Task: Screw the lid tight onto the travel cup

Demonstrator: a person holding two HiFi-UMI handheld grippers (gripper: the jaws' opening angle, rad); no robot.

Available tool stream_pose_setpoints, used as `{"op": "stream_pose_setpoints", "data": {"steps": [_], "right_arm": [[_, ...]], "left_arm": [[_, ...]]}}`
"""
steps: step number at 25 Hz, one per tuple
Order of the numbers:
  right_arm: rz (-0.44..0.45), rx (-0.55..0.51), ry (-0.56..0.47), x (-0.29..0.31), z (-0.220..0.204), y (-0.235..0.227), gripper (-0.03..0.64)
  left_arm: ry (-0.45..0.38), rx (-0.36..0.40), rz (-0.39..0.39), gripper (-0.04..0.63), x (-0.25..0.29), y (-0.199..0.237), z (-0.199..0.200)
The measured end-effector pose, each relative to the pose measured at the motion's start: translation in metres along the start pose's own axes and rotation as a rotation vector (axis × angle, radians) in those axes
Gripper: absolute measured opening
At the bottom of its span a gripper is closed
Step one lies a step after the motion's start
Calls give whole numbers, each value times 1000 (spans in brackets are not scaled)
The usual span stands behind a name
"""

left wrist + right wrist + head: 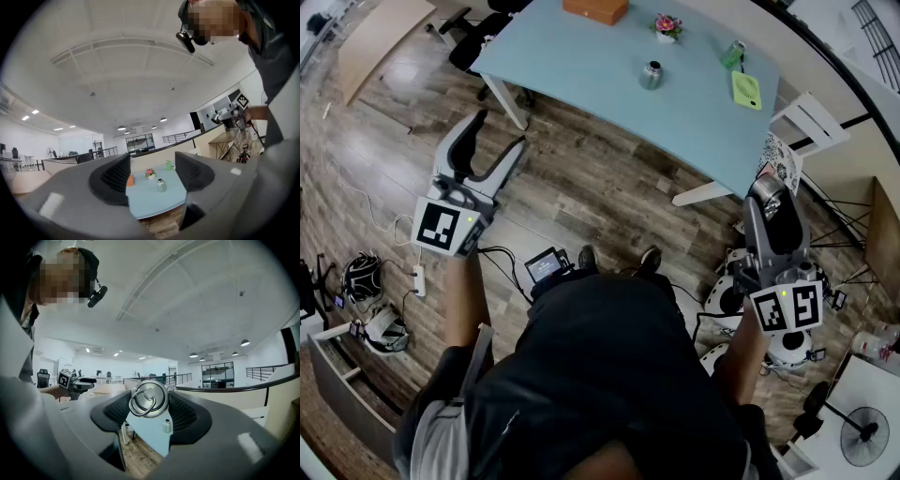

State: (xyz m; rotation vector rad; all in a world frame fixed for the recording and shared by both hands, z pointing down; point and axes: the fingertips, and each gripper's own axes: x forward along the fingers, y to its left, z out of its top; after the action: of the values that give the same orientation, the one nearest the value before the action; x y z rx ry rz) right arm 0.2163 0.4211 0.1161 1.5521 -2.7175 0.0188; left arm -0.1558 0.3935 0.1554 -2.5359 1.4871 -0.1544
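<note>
Fingers of the right gripper [149,404] clamp the round steel ring-topped lid [149,397] for carrying. The left gripper [152,171] fingers stand narrowly apart, empty, likely to steady the silver travel cup [652,74] on the distant pale-blue desk [581,56].

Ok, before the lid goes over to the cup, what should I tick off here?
1. Lid held by the right gripper: ok, jaws press on both its sides.
2. Left gripper free to steady the cup: ok, jaws apart, nothing between them.
3. Travel cup upright on the blue table: ok.
4. Cup within reach: not ok, both grippers are over the floor, short of the table.
5. Cup mouth open: cannot tell, too small.
</note>
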Motion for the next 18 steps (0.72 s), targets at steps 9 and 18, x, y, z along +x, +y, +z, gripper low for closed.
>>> {"op": "stream_pose_setpoints", "data": {"steps": [9, 18], "right_arm": [[-32, -1, 5, 10, 0, 7, 253], [-57, 33, 5, 19, 0, 14, 253]], "left_arm": [[-17, 5, -45, 350, 11, 13, -7], [-32, -11, -96, 350, 18, 20, -19]]}}
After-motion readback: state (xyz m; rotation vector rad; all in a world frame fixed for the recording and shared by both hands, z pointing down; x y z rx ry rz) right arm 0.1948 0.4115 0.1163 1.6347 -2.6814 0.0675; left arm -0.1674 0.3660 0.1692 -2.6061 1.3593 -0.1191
